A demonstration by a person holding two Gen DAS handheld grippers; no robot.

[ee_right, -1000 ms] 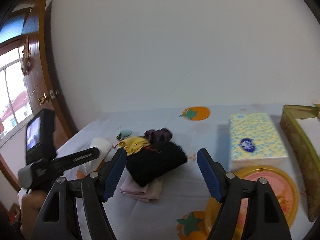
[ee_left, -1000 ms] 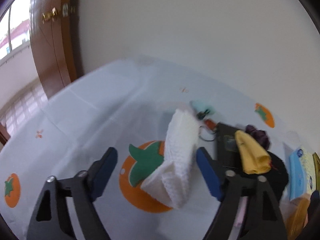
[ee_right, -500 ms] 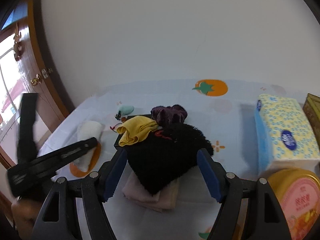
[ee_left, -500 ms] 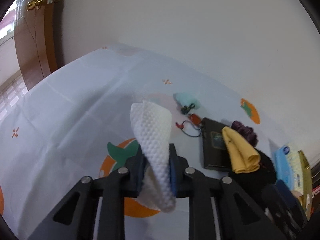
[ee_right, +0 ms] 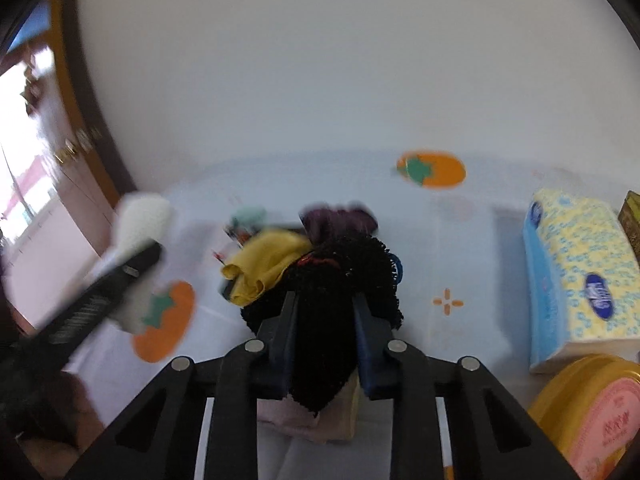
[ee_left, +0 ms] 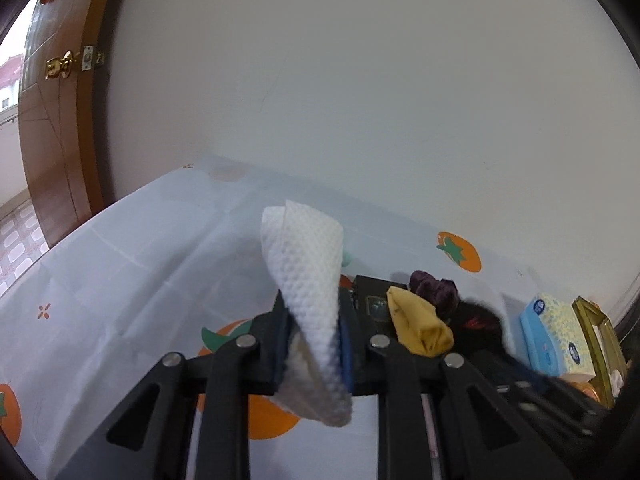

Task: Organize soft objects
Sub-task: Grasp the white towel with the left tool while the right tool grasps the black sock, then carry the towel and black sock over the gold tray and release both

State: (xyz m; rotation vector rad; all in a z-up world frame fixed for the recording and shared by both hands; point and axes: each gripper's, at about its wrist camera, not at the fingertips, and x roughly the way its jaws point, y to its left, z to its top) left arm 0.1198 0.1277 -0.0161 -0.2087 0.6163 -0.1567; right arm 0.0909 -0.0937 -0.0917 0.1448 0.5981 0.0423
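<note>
My left gripper is shut on a white waffle-textured cloth and holds it lifted above the table; it also shows at the left of the right wrist view. My right gripper is shut on a black fuzzy cloth that lies on top of a pink folded cloth. A yellow cloth and a purple scrunchie lie just beyond, on a dark flat box.
A pale tablecloth with orange persimmon prints covers the table. A blue-yellow tissue pack, a gold-rimmed round tin and a gold box stand at the right. A wooden door is at the left.
My left gripper closed on the white cloth and lifted it off the table. My right gripper moved forward and closed on the black fuzzy cloth.
</note>
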